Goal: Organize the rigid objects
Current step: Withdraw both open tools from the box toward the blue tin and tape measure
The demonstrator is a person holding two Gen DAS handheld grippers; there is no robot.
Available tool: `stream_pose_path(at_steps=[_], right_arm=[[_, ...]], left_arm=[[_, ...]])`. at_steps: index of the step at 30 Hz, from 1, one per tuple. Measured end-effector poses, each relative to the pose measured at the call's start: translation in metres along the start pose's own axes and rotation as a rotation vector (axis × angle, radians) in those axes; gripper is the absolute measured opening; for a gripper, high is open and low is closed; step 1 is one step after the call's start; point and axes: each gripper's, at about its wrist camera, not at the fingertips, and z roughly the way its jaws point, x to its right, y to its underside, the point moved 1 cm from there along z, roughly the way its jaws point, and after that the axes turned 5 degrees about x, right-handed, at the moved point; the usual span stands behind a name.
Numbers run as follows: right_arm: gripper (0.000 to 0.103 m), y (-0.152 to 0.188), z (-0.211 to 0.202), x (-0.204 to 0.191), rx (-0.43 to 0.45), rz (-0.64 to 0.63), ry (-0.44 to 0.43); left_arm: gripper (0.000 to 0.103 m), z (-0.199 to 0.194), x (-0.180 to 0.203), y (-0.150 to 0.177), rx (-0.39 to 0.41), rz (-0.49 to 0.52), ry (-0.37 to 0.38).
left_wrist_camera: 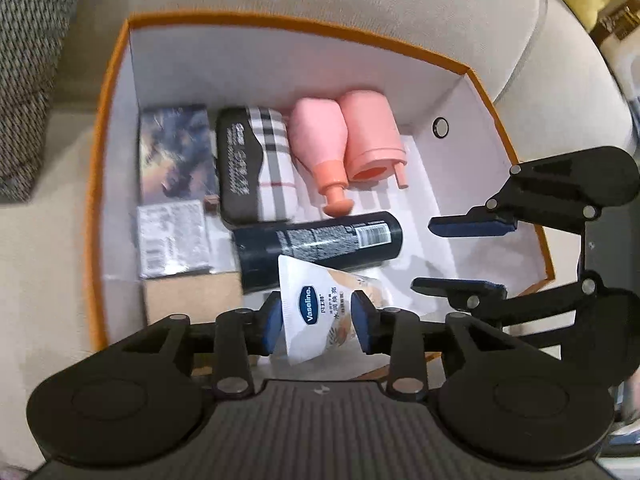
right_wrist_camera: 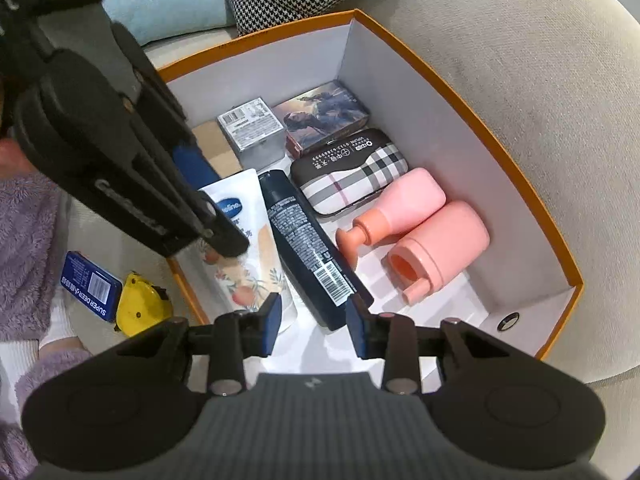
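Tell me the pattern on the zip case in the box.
The zip case is beige plaid with a dark end; clearest in the right wrist view.

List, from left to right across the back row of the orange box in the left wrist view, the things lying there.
Illustrated box → plaid case → pink pump bottle → pink cylinder bottle.

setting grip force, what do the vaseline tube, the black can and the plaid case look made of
Vaseline tube: soft glossy plastic, flat crimped end, held in the left gripper.
Black can: probably metal or hard plastic, smooth satin sheen, straight cylinder.
Plaid case: likely hard shell with printed leatherette; uncertain.
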Motion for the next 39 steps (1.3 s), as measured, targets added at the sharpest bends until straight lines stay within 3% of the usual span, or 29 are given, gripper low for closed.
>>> stream_pose_path(at_steps=[5,8,20,25,29,34,36,39], right_arm=[[0.037,-0.001,-0.003,-0.002,0.004,0.012,0.007],[0.037,-0.002,-0.003,-0.002,0.004,0.025,0.013],[0.036,0.001,-0.018,-0.007,0.033,0.221,0.028],[0.022,-0.010,-0.008,-0.003,0.034,0.343,-0.055],[0.018,-0.024,0.017,-0.001,-0.008,0.424,-0.087],[0.017,-0.029,0.048,0.005,-0.084,0.490,-0.158],[0.017,-0.025,0.061,0.011,-0.154,0.515,-0.152],[0.017,-0.021,0.066,0.019,-0.180,0.506,-0.106]], left_arm=[[0.040,-0.021,0.004,0.000,0.066,0.089,-0.060],[0.028,-0.027,0.003,-0.001,0.079,0.136,-0.073],[0.024,-0.064,-0.008,-0.003,0.167,0.133,-0.041],[0.024,-0.073,-0.016,0.006,0.191,0.100,-0.045],[0.024,-0.067,-0.023,0.009,0.192,0.108,-0.080],[0.024,-0.062,-0.029,0.005,0.202,0.123,-0.054],[0.024,-0.058,-0.031,0.001,0.202,0.125,-0.051],[0.024,-0.051,-0.034,-0.002,0.202,0.128,-0.039]])
